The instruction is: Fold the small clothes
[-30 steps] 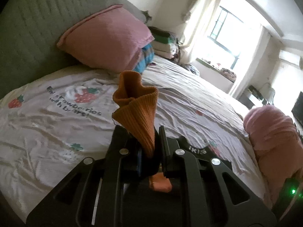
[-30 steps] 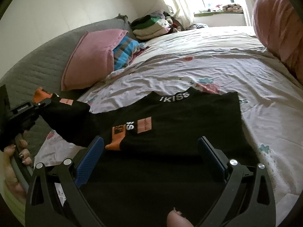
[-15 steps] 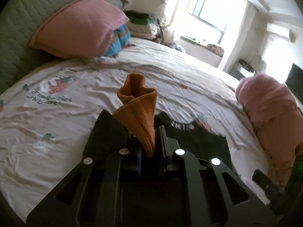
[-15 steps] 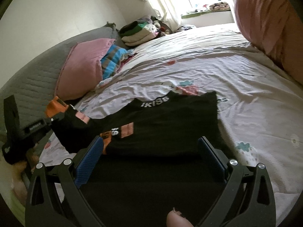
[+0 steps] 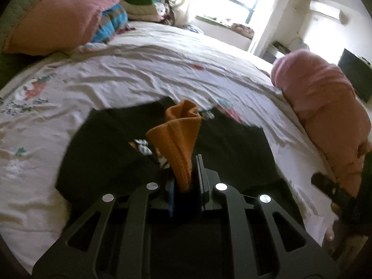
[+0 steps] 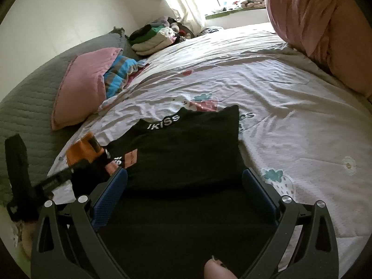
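Left claw clamped, right claw spread

Left claw (image 5: 186, 176) pinches the orange cuff (image 5: 179, 139) at lower centre; right claw (image 6: 184, 186) gapes wide, gripping nothing.

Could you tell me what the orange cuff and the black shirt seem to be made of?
Orange cuff: ribbed knit, matte, judging by its lengthwise ridges and soft bunching. Black shirt: smooth, thin knit, likely cotton jersey; it lies flat and limp without shine, though the weave is too dark to confirm.

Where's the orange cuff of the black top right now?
The orange cuff is pinched in the left gripper, held above the black top, seen low-centre in the left wrist view.
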`<state>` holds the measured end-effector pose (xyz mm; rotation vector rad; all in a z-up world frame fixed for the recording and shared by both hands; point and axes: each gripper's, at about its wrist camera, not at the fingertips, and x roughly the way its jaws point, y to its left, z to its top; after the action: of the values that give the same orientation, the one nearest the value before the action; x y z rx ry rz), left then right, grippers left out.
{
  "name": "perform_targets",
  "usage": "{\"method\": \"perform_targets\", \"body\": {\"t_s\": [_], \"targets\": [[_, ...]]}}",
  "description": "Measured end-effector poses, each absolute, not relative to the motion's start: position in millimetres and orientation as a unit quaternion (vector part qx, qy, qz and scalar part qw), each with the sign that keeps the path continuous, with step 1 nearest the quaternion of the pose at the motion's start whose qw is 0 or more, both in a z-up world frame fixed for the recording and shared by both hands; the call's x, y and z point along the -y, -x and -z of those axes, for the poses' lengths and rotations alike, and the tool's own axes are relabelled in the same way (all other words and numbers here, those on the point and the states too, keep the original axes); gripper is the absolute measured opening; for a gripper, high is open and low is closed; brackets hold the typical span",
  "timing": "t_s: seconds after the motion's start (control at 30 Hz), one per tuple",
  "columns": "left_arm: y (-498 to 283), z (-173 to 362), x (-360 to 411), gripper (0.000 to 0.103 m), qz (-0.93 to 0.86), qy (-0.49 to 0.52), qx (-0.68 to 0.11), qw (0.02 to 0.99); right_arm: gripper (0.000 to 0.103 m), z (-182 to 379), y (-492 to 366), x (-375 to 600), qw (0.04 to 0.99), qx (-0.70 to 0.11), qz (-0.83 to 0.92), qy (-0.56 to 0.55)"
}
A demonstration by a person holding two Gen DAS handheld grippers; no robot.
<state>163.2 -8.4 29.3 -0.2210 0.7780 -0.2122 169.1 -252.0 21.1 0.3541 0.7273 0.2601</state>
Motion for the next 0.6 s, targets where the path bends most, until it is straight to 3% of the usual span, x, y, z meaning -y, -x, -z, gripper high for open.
{"method": "perform_targets", "body": {"t_s": [0.17,0.23,0.4,0.47,0.5,0.6], "targets": [[-160,-12,24,0.009,0.141,0.095,-0.402,0.900,0.098,-19,-171,259,0.911,-0.356,-0.112,-0.178],[-157,-5,29,0.015,0.155,0.086,-0.409,0.895,0.098,-19,-172,261,0.910,-0.357,-0.109,-0.182],[-150,12,33,0.047,0.209,0.104,-0.434,0.870,0.098,-15,-174,258,0.905,-0.367,-0.110,-0.183],[-145,14,35,0.052,0.217,0.097,-0.434,0.869,0.098,-12,-176,253,0.903,-0.373,-0.112,-0.180],[-143,14,35,0.064,0.215,0.092,-0.432,0.871,0.098,-11,-176,251,0.902,-0.376,-0.113,-0.180],[-139,10,25,0.070,0.216,0.101,-0.424,0.874,0.098,-7,-178,241,0.898,-0.386,-0.120,-0.171]]}}
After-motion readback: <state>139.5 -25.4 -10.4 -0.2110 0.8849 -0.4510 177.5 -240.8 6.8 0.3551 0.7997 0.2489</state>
